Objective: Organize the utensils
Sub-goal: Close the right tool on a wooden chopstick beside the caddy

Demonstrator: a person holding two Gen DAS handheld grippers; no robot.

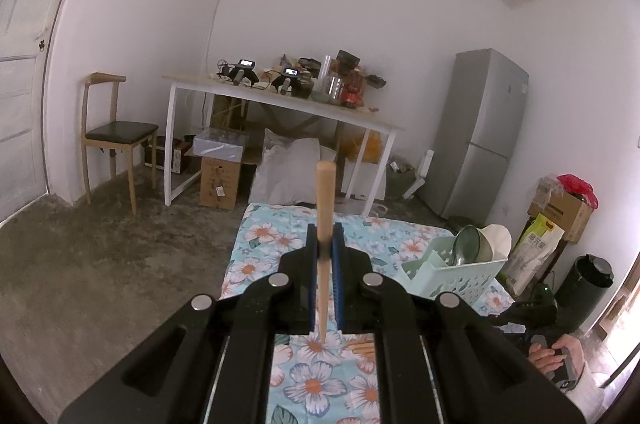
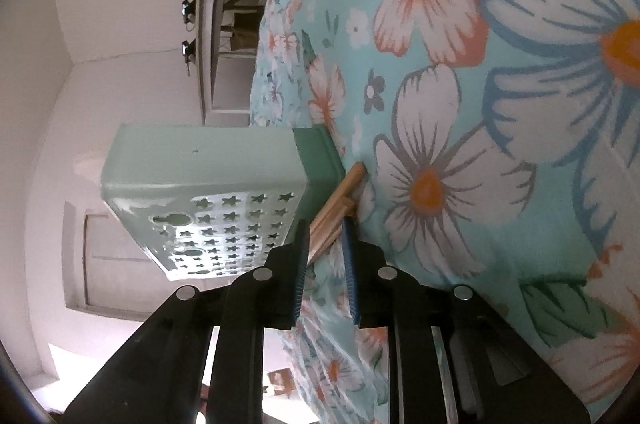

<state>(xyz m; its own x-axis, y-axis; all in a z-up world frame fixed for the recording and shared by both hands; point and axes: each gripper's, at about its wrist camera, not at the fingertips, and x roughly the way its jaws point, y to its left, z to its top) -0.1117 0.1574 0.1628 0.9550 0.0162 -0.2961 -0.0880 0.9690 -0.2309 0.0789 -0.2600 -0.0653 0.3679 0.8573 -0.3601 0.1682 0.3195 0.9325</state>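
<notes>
My left gripper (image 1: 325,236) is shut on a wooden chopstick (image 1: 323,208), held upright above the floral tablecloth (image 1: 280,240). More wooden chopsticks (image 1: 362,349) lie on the cloth under the gripper. A pale green perforated basket (image 1: 452,278) with a pot lid and bowls stands at the right. In the right wrist view, rolled sideways, my right gripper (image 2: 326,236) is open, close to the cloth (image 2: 500,104), with several wooden chopsticks (image 2: 340,200) lying just in front of its jaws, beside the basket (image 2: 208,192).
A white table (image 1: 280,100) crowded with bottles and devices stands at the back. A wooden chair (image 1: 116,140) is at the left, a grey fridge (image 1: 480,132) at the right. Cardboard boxes (image 1: 218,180) and bags sit on the floor. A person's hand (image 1: 556,360) is at lower right.
</notes>
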